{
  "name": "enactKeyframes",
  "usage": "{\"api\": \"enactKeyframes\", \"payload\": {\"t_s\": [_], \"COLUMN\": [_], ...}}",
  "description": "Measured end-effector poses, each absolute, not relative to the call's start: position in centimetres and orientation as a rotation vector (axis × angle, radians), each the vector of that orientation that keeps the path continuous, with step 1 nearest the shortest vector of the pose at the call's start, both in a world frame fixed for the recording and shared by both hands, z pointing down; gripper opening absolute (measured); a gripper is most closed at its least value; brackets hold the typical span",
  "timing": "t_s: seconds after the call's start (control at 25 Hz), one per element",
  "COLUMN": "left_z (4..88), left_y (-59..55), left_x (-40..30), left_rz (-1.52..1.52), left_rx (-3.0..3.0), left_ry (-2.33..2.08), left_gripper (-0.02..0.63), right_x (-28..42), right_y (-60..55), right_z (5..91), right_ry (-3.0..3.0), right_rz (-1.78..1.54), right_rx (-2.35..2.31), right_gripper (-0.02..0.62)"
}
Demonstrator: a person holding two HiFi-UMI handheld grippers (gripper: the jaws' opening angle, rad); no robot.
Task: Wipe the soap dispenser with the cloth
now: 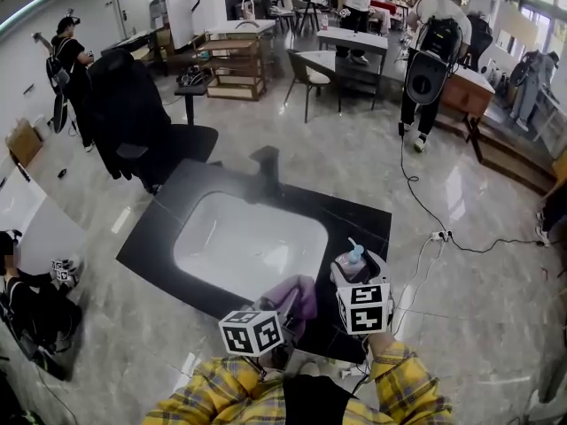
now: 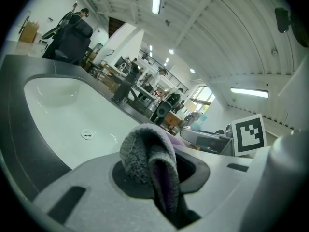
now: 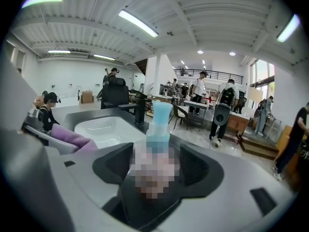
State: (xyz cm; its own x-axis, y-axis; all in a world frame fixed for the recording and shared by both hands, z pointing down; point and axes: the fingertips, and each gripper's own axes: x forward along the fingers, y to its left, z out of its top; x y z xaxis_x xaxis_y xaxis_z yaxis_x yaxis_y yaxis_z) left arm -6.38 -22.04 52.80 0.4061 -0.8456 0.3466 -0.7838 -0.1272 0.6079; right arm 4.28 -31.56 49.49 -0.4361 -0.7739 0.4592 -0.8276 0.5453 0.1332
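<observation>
A person in yellow plaid sleeves stands at the near edge of a black counter (image 1: 168,204) that holds a white sink (image 1: 251,246), with a gripper in each hand. The right gripper (image 1: 354,273) is clenched round the body of a soap dispenser (image 1: 353,257) and holds it upright over the counter's near right corner, its pale blue pump pointing up. No view shows whether its base rests on the counter. The left gripper (image 1: 285,312) is clamped on a folded purple cloth (image 1: 299,296), which bulges out past the jaws, close beside the dispenser and to its left. The two do not appear to touch yet, so the wiping looks about to begin. Several things could go wrong from here. The dispenser's smooth body could turn or slide in the right gripper once the cloth pushes sideways on it. If it slipped free, it could drop onto the counter's near edge or fall to the floor. Pressing on the pump could squirt soap onto the cloth. Only a fold of the cloth is pinched, so a hard drag could pull it out of the left gripper. The two grippers are also close enough to knock together.
</observation>
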Motion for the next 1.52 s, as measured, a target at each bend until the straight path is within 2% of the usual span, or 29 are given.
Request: {"api": "enactKeyframes", "payload": {"t_s": [0.6, 1.52], "left_z": [52.5, 50.9], "left_y": [-20.3, -20.1], "left_x": [-7.5, -3.5], "left_rz": [-0.121, 0.004], "left_rx": [1.903, 2.134], "left_ry": [-1.391, -1.288], "left_gripper": [0.058, 0.058], "right_x": [4.6, 11.0], "right_y": [-31.2, -21.9], "right_z": [49.2, 49.8], "right_ry": [-2.271, -2.399], "right_rz": [0.087, 0.454], "right_rx": [1.444, 1.568], "right_gripper": [0.291, 0.29]}}
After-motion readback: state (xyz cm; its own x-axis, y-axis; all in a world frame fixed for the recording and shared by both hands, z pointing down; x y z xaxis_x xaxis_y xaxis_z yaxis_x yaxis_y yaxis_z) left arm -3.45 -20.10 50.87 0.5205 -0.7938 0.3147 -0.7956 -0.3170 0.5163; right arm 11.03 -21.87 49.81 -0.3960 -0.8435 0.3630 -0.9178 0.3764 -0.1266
